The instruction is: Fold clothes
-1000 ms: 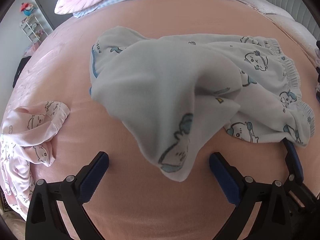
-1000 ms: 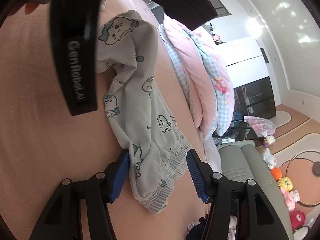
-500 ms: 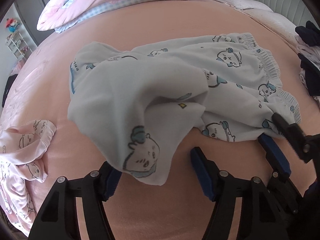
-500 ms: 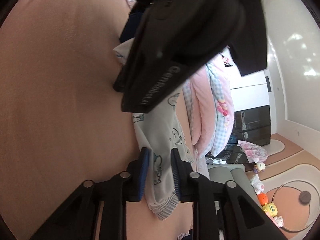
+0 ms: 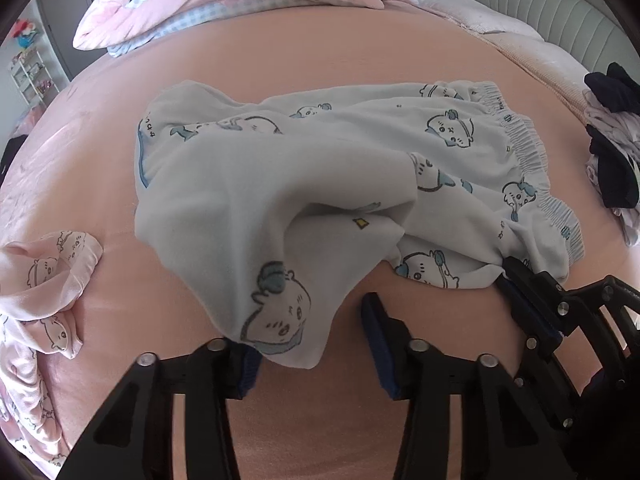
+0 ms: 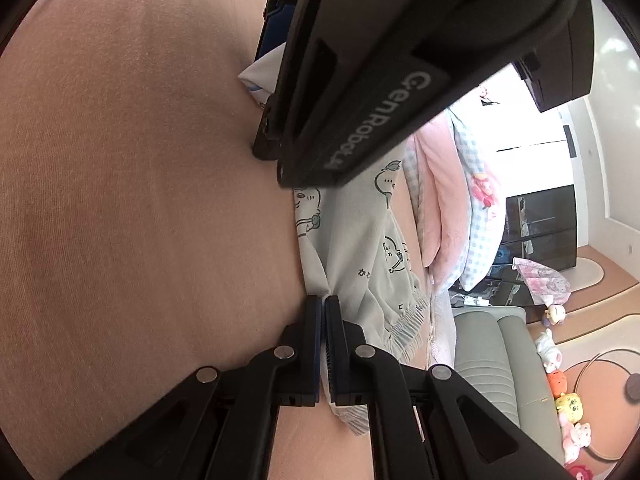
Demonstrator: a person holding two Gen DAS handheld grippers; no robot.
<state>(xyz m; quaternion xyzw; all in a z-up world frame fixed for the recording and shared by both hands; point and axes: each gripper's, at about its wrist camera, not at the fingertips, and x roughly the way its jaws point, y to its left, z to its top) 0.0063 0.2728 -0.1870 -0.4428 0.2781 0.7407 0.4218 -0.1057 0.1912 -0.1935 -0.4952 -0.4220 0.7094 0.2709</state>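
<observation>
While the printed pants (image 5: 340,168) lie rumpled on the bed (image 5: 280,64), right tongs (image 6: 323,308) pinch the waistband corner; left tongs (image 5: 308,344) are closing around the leg hem, likely for spreading.

bed (image 5: 360,60): peach sheet | headboard (image 5: 520,8): grey | cabinet (image 6: 540,224): dark

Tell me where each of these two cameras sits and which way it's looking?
Left wrist: rides on the left gripper, looking steeply down its fingers at the pale blue shorts on the bed; its closing jaws straddle a hanging fabric corner, and the right gripper shows at right.
Right wrist: rides on the right gripper, looking low across the bed toward the quilts and floor; its jaws are shut on the shorts, with the left gripper's body looming above.
Shared: shorts, bed, quilts, and each other's gripper.
</observation>
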